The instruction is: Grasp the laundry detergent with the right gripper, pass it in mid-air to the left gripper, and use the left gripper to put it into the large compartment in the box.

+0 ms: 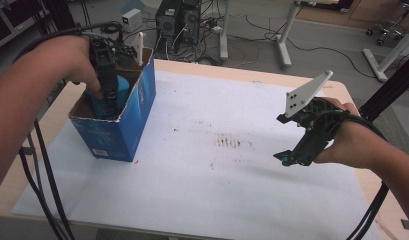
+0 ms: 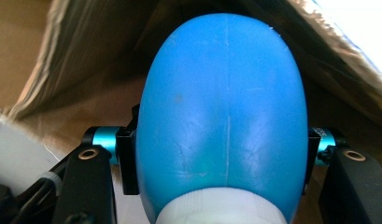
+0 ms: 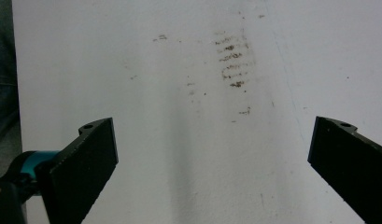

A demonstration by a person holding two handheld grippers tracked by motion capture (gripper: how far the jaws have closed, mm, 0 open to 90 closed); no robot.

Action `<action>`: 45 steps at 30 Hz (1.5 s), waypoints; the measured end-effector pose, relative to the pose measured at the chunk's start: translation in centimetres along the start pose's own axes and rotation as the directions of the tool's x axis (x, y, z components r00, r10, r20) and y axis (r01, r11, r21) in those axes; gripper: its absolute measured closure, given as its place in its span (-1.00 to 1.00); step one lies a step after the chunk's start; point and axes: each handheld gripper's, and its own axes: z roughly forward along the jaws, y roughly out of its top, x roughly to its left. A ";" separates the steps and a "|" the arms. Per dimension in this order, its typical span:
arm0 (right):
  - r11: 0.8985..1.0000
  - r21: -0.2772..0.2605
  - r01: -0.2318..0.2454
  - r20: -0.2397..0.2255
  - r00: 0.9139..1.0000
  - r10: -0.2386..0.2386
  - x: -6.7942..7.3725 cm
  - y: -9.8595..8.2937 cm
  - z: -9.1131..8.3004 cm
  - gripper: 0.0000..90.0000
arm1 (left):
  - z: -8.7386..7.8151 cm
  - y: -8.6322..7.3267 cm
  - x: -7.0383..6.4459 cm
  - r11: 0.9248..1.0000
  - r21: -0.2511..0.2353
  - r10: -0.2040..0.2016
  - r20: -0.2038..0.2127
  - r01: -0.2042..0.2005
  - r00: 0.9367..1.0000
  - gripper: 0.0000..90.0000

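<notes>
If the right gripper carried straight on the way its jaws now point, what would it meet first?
Most likely the white sheet covering the table: the right gripper, jaws wide open and empty, looks down onto bare sheet near some brown smudges. Nothing else seems to lie between.

Counted on the table: one blue cardboard box (image 1: 123, 117), open at the top; one blue bottle (image 2: 221, 116) with one white cap (image 2: 221, 207), standing inside that box; one white paper sheet (image 1: 207, 165) spread over the tabletop, bearing one cluster of dark smudges (image 1: 229, 142). Two handheld grippers: left gripper (image 1: 106, 82) and right gripper (image 1: 287, 158), each with two black jaws, one grey three-cornered plate (image 1: 306, 94) in sight. Beyond the table, two dark computer towers (image 1: 179, 20) on the floor.
</notes>
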 end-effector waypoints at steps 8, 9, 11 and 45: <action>1.000 0.003 -0.006 -0.005 1.000 0.006 0.1 -0.1 0.2 -0.99 | 1.3 0.1 0.4 1.000 -0.024 0.007 0.017 -0.007 1.000 -0.15; 1.000 0.003 -0.005 -0.006 1.000 0.005 0.1 -0.2 0.3 -0.99 | 1.3 0.1 0.4 1.000 -0.023 0.005 0.019 -0.004 1.000 -0.15; 1.000 0.002 -0.008 -0.006 1.000 0.009 0.1 -0.2 0.3 -0.99 | 1.3 0.1 0.4 1.000 -0.023 0.005 0.019 -0.004 1.000 -0.15; 0.999 -0.044 -0.007 -0.009 1.000 0.006 -0.2 -0.2 -1.1 -0.99 | -8.4 -0.3 -1.8 0.993 -0.101 0.062 -0.019 -0.063 0.998 -0.53</action>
